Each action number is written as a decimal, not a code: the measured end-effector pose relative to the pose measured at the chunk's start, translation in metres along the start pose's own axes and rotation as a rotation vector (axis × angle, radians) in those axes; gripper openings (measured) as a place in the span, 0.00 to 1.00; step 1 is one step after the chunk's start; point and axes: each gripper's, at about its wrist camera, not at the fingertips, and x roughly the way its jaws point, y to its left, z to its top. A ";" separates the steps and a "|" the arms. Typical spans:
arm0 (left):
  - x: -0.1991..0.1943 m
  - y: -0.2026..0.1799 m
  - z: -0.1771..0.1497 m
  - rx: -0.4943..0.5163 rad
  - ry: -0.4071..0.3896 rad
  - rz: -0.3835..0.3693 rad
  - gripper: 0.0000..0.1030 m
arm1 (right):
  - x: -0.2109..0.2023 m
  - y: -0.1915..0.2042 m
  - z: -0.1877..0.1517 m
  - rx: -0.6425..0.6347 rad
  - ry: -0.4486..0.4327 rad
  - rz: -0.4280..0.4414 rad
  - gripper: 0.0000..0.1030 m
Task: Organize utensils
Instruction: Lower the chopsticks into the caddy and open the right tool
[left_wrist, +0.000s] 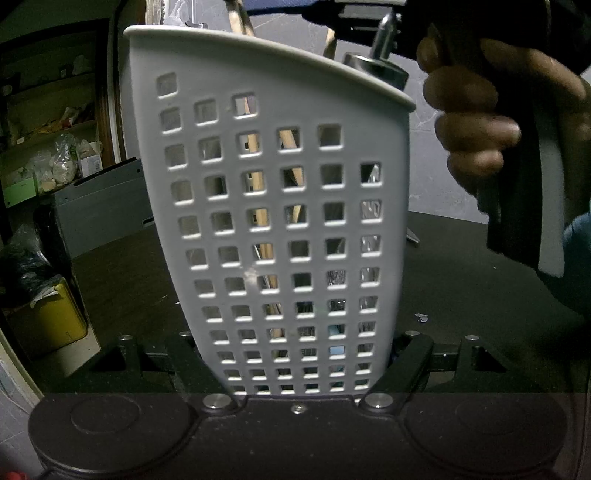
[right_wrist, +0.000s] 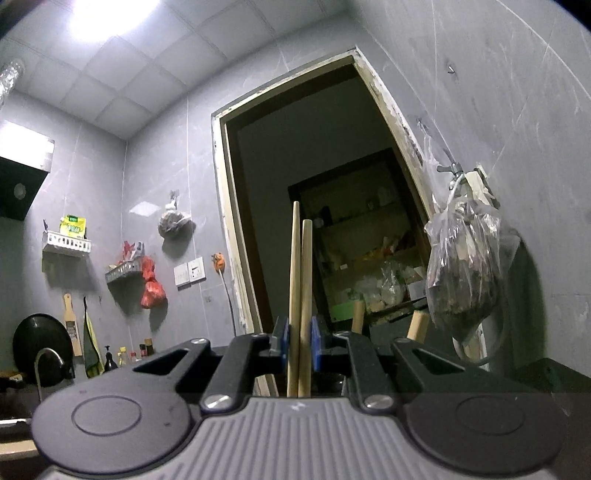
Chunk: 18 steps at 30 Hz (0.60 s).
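Observation:
A white perforated utensil holder (left_wrist: 280, 206) fills the left wrist view and stands on a dark table (left_wrist: 461, 280). My left gripper (left_wrist: 303, 365) is shut on its base, one black finger (left_wrist: 402, 363) on each side. Wooden sticks and metal utensils show through its holes, and a metal handle (left_wrist: 384, 55) pokes above the rim. In the right wrist view my right gripper (right_wrist: 300, 347) is shut on a pair of wooden chopsticks (right_wrist: 301, 288) that point up between its blue pads (right_wrist: 317, 347). A hand (left_wrist: 476, 122) holding the right gripper's handle is above and right of the holder.
A grey box (left_wrist: 99, 206), a yellow container (left_wrist: 51, 317) and cluttered shelves (left_wrist: 48, 147) lie left of the table. The right wrist view faces a doorway (right_wrist: 314, 203), a plastic bag (right_wrist: 465, 269) hanging on the wall, wall racks (right_wrist: 66, 242) and a faucet (right_wrist: 48, 358).

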 end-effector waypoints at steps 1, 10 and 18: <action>0.000 0.000 0.000 0.000 0.000 0.000 0.76 | -0.001 0.000 -0.002 -0.001 0.005 0.000 0.14; -0.001 0.000 0.000 -0.001 0.000 -0.001 0.76 | -0.006 -0.003 -0.016 -0.002 0.059 -0.005 0.14; -0.001 0.000 0.000 -0.003 0.001 -0.003 0.75 | -0.016 -0.004 -0.017 -0.017 0.115 -0.005 0.18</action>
